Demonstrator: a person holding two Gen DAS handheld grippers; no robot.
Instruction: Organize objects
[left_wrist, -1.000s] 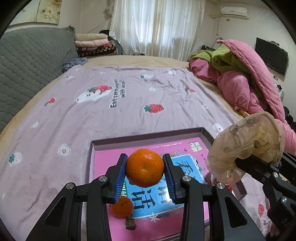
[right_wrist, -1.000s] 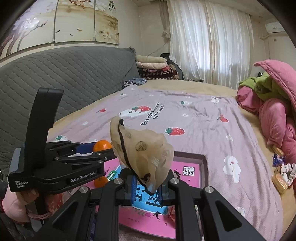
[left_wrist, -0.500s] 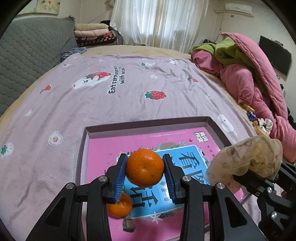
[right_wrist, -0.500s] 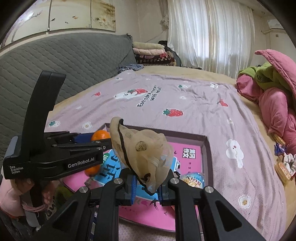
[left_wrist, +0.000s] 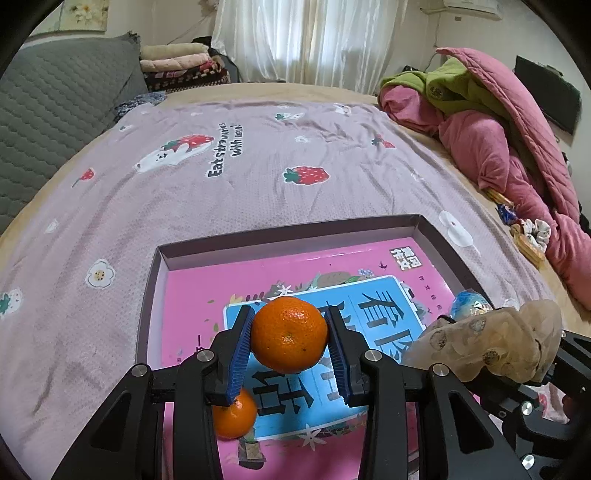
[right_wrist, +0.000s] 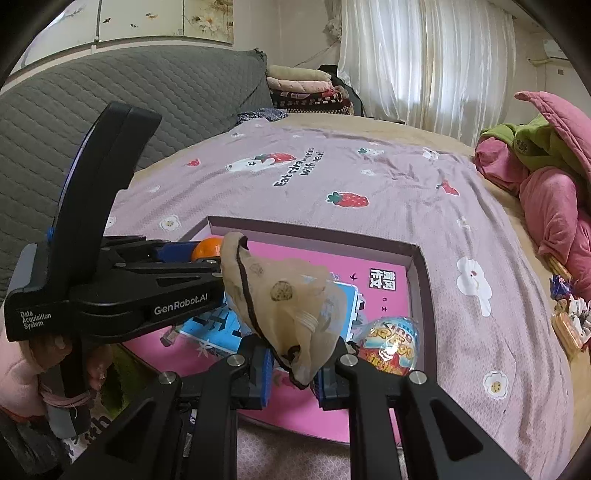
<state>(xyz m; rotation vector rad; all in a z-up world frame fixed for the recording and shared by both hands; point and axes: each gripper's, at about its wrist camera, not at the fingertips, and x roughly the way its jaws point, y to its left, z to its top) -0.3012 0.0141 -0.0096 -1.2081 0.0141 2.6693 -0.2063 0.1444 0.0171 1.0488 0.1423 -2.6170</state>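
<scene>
Since a second ago both my hands have sunk toward the tray (left_wrist: 439, 236), and its purple rim now fills more of each view. My left tongs (left_wrist: 290, 341) are clamped on a mandarin (left_wrist: 289, 339), blue pads pressing both its sides, held above the blue-and-pink book (left_wrist: 384, 306) that lines the tray floor. My right tongs (right_wrist: 293, 373) are pinched fully shut on a crumpled, translucent cookie-print bag (right_wrist: 284, 299), which stands up above them.

A second mandarin (left_wrist: 234, 415) lies in the tray near its left wall, below my left pad. A foil-wrapped egg (right_wrist: 391, 345) sits by the right wall, just beside my right tongs. The far half of the tray is bare book cover. Beyond the rim, the strawberry bedspread (left_wrist: 258, 177) lies open up to the pink quilt (left_wrist: 517, 155) at the right.
</scene>
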